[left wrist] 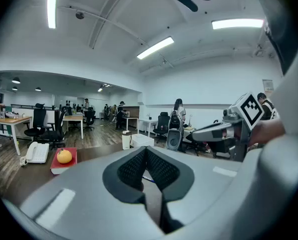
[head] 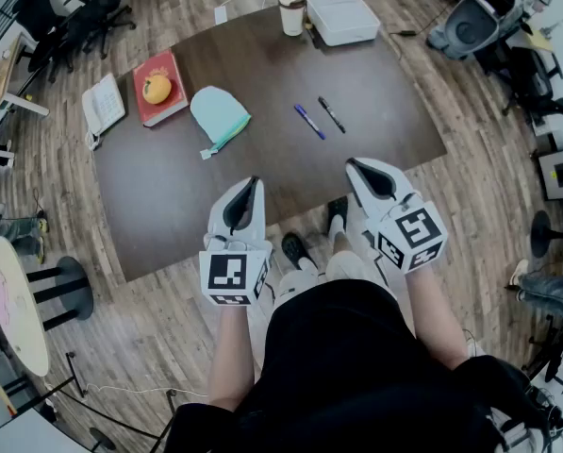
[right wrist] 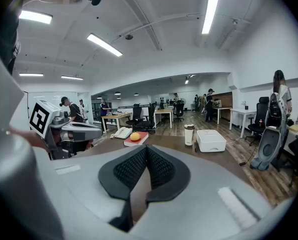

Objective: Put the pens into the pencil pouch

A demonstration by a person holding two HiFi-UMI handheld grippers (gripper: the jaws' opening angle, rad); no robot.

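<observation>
Head view lets us take the pale teal pencil pouch (head: 219, 113) as our landmark: it lies flat on the dark brown table (head: 168, 196), apart from everything else. To its right in that view we see the two pens side by side on the bare tabletop, the blue pen (head: 309, 122) nearer the pouch and the black pen (head: 331, 114) just beyond it, neither touching the pouch or each other. To the pouch's left sits a red book (head: 168, 64) with an orange fruit (head: 157, 88) on top, and further left a white desk phone (head: 103, 107). Beyond the pouch, near the far edge, we find a paper cup (head: 292, 13) next to a white box (head: 340, 14). On the near side of the pouch we hold both tools over the table's near edge: the left gripper (head: 254, 181) sits almost straight below the pouch in the head view, and the right gripper (head: 351, 162) is further right, below the pens. In the left gripper view and the right gripper view we see each pair of jaws pressed together at the tips with nothing between them
</observation>
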